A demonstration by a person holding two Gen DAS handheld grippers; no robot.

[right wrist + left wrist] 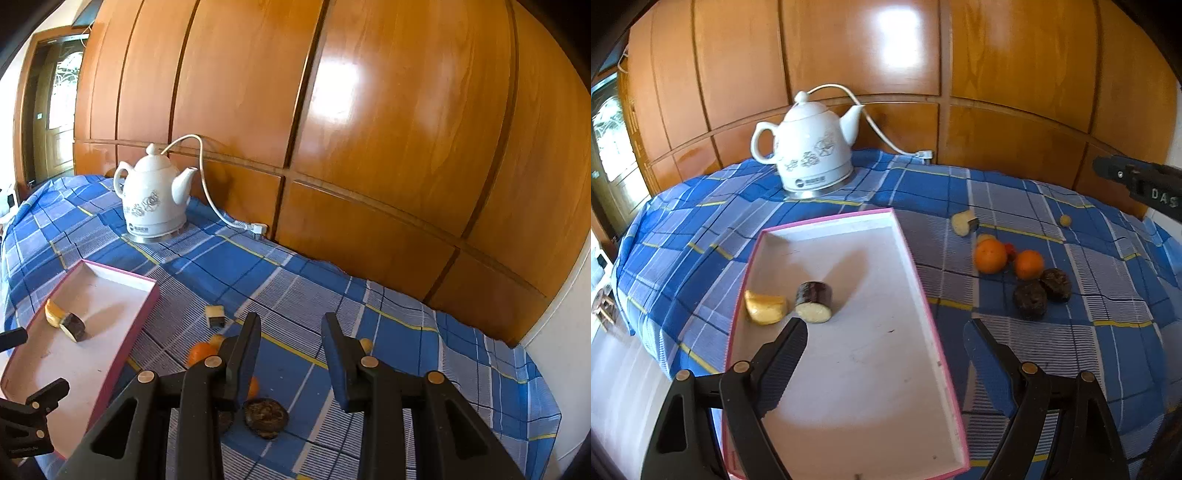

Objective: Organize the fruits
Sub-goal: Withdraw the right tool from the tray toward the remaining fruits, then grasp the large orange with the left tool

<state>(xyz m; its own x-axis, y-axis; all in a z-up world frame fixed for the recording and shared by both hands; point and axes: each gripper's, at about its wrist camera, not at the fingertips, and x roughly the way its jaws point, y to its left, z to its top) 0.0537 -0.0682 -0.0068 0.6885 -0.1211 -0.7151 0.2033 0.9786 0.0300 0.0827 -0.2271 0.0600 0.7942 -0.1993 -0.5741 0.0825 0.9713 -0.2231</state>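
Clearly, with both empty grippers, left (882, 332) wide, right (291, 332) narrower, round oranges (990, 255) could roll off the table (1052, 343).

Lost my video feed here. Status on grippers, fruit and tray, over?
Left gripper open, empty, over the tray. Right gripper empty, jaws apart. Two pieces in tray; oranges and dark fruits on the cloth. Nothing blocking.

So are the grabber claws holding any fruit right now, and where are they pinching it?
No. The left gripper stands open above the tray, and the right gripper has only air between its fingers, above the cloth.
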